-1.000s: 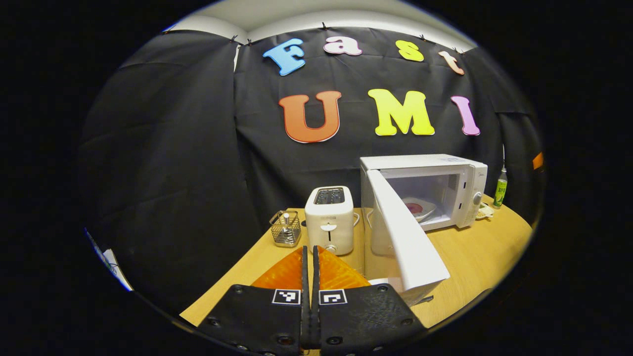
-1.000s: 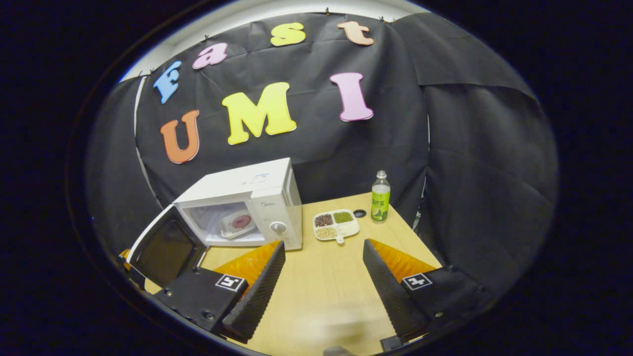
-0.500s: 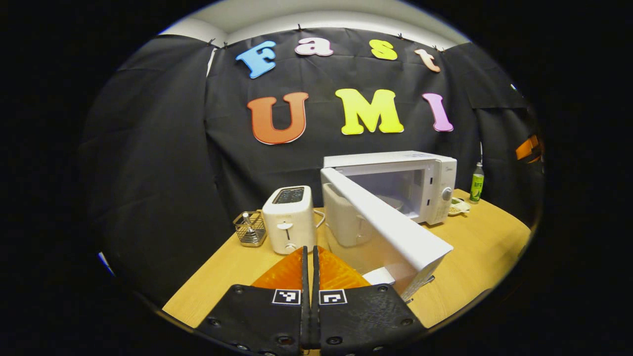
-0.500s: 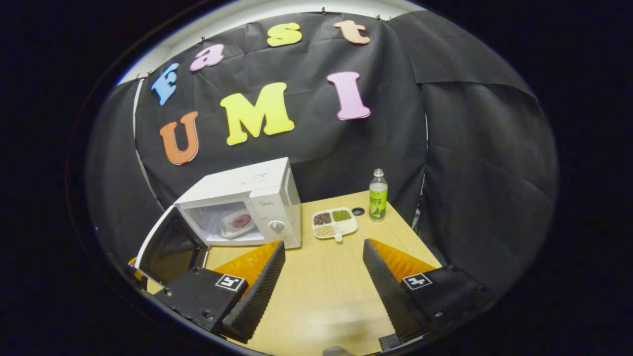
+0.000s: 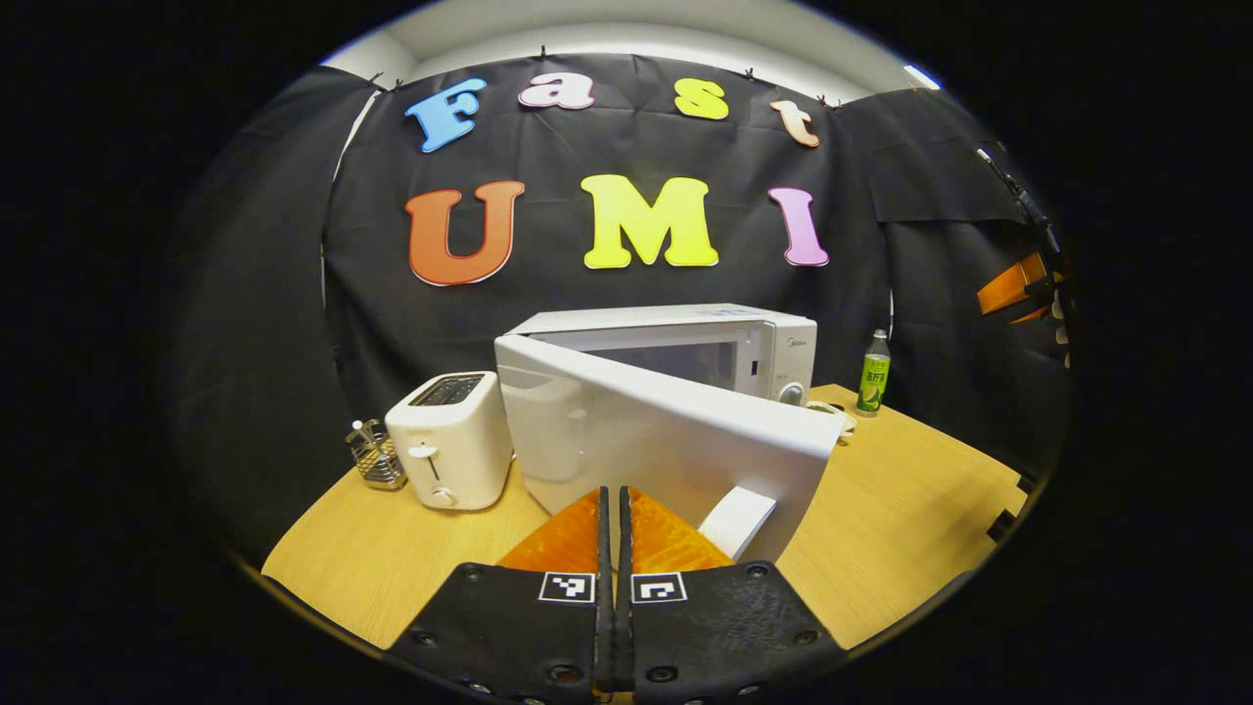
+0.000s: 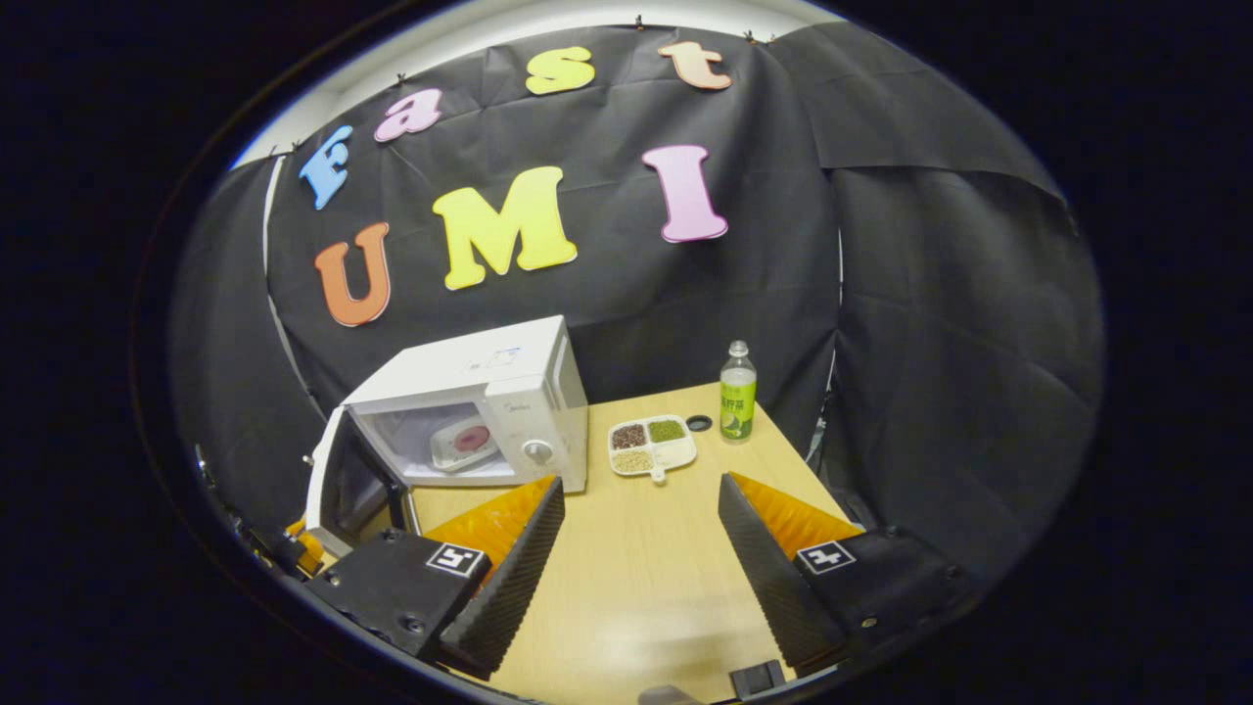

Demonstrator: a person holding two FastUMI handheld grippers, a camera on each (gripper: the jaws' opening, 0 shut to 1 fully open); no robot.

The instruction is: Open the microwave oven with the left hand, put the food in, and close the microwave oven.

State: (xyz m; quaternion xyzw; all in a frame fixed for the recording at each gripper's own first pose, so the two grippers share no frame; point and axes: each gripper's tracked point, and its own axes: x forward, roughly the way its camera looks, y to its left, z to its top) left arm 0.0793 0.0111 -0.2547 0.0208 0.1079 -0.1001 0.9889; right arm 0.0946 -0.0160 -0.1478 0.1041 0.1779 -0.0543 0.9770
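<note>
Left tool [image 5: 614,509] pressed together behind microwave door [image 5: 666,441]; right tool [image 6: 641,534] spread, seeing plated food [image 6: 460,443] (inside)

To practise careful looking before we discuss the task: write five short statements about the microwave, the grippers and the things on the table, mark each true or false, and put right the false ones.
1. The microwave door stands shut. False: it is partly open, and the cavity shows.
2. A plate with something pink lies inside the microwave. True.
3. The right gripper is open and holds nothing. True.
4. The left gripper has its fingers spread wide. False: they are together, right in front of the door.
5. The green bottle stands left of the toaster. False: the bottle stands at the microwave's right, the toaster at its left.
</note>
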